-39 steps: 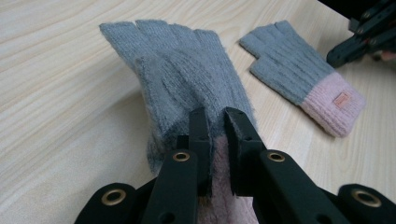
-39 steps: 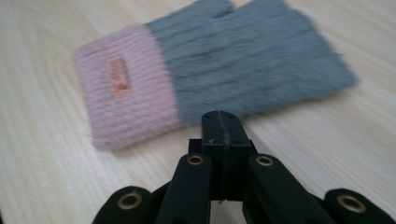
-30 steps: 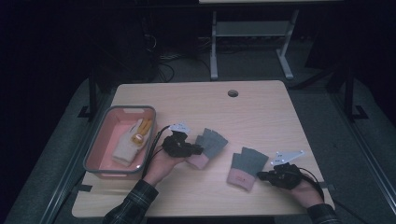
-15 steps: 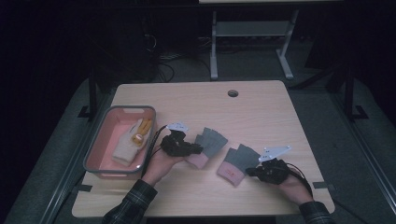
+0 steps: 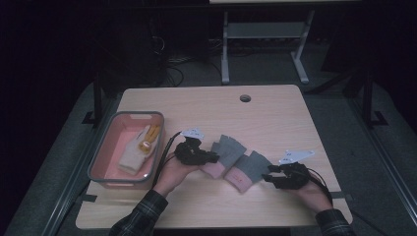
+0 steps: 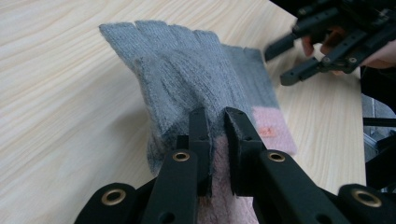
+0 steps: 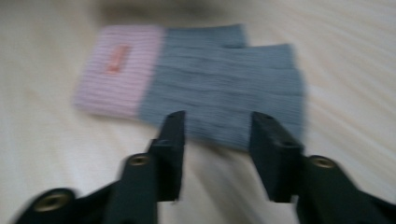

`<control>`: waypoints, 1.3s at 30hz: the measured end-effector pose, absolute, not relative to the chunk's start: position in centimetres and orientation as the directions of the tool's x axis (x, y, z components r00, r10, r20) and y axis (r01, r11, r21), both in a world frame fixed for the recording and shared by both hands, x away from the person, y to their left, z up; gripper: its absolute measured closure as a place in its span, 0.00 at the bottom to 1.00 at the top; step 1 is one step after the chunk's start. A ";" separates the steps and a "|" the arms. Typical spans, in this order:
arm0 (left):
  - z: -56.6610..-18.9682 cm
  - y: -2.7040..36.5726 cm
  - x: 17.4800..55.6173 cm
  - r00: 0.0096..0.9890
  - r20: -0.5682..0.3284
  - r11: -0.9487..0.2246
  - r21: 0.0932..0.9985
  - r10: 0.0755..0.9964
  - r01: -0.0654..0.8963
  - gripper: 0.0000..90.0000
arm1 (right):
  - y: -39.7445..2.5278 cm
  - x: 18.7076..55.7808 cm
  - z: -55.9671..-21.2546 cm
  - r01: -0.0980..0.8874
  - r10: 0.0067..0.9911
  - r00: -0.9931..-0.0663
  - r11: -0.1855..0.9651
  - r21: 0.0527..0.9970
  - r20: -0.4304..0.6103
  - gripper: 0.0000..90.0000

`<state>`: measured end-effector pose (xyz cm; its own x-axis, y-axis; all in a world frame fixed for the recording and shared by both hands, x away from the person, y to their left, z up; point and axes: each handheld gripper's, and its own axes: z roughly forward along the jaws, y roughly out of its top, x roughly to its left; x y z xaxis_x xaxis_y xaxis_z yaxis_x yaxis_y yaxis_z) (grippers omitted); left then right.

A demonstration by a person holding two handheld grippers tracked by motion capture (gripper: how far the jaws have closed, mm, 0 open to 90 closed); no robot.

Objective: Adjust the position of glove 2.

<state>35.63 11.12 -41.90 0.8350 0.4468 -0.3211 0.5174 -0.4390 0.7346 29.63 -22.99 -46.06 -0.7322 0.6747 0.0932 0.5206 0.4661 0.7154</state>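
Note:
Two grey knit gloves with pink cuffs lie side by side near the table's front middle. My left gripper [image 5: 215,158] [image 6: 215,116] is shut on the left glove [image 5: 227,149] [image 6: 177,70], pinching a raised fold of it where the grey meets the cuff. The right glove [image 5: 247,169] [image 7: 224,79] lies flat against it, with its cuff [image 6: 275,133] and an orange label showing. My right gripper [image 5: 268,177] [image 7: 217,121] stands open just short of this glove's finger end, with nothing between its jaws. It also shows in the left gripper view as the right gripper [image 6: 276,64].
A pink tray [image 5: 105,147] stands at the table's left and holds a cream glove [image 5: 132,156] with yellow on it. A cable hole [image 5: 245,98] sits near the far edge. Bare wood stretches behind the gloves and to the right.
The right glove has slid left until it lies against the left glove. My right gripper went left with it. The left gripper has stayed where it was.

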 end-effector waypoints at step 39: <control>-44.7 2.6 35.1 0.876 -0.350 -0.551 0.682 0.333 0.482 0.89 | -29.6 31.9 -48.2 0.631 0.891 -0.454 0.297 0.716 0.030 0.15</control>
<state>35.12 2.57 -44.70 0.8756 0.3331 -0.3497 0.4818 -0.5506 0.6817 31.88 -29.57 -48.20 -0.4538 0.8906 0.0303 0.6315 0.2974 0.7161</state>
